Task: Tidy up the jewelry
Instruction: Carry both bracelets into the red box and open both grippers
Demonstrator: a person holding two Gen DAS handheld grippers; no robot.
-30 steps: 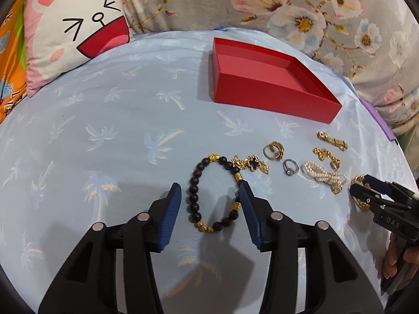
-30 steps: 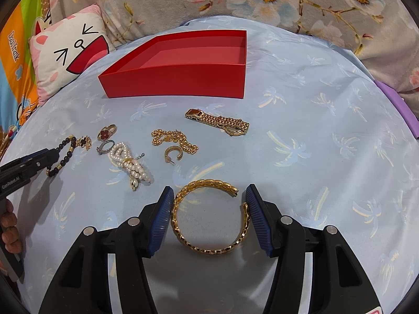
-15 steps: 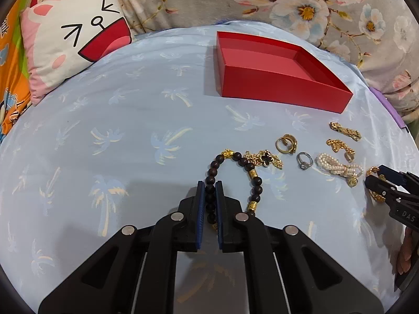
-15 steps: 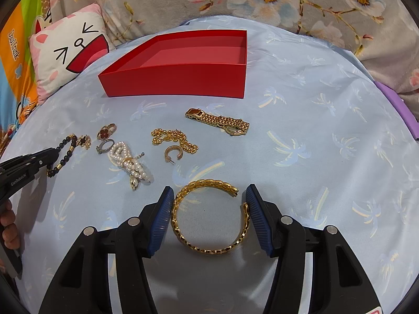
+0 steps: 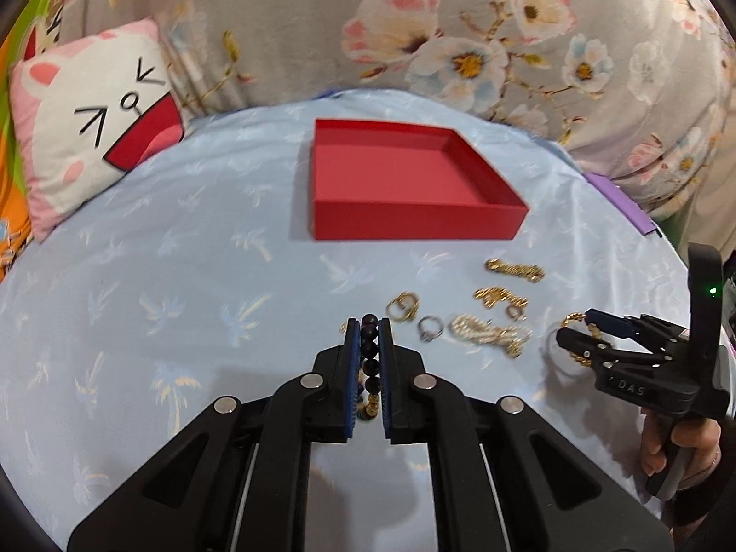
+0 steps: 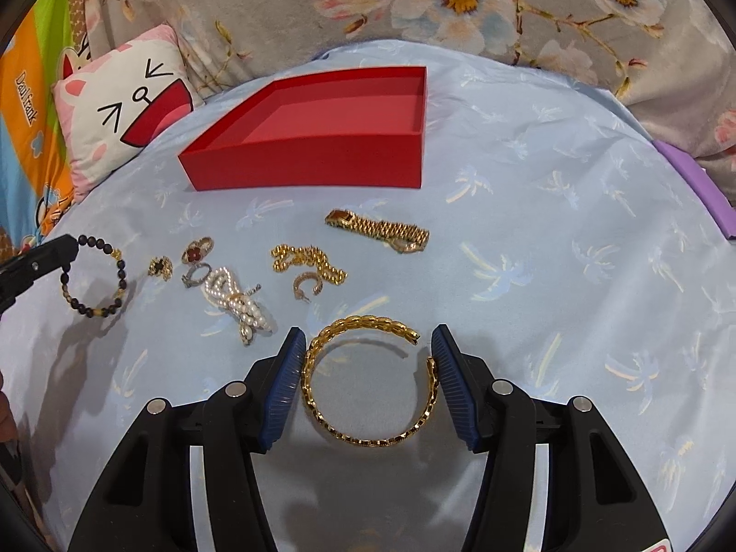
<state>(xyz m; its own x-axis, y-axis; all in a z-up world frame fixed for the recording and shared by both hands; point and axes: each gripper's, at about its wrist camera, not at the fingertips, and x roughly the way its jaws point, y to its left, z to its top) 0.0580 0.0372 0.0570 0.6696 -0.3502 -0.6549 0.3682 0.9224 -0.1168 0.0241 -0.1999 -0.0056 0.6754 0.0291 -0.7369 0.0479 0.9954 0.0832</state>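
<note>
Left hand-held gripper (image 5: 368,329) clamped the beaded bracelet (image 5: 370,359) (lifting it off the cloth)

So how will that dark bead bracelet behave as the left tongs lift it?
Probably floppy: the bracelet is separate beads on a cord, so its loop should sag and swing below the left tongs. Likely light, being small beads. The round beads may slip or roll between the pads, since only one side of the loop is pinched.
</note>
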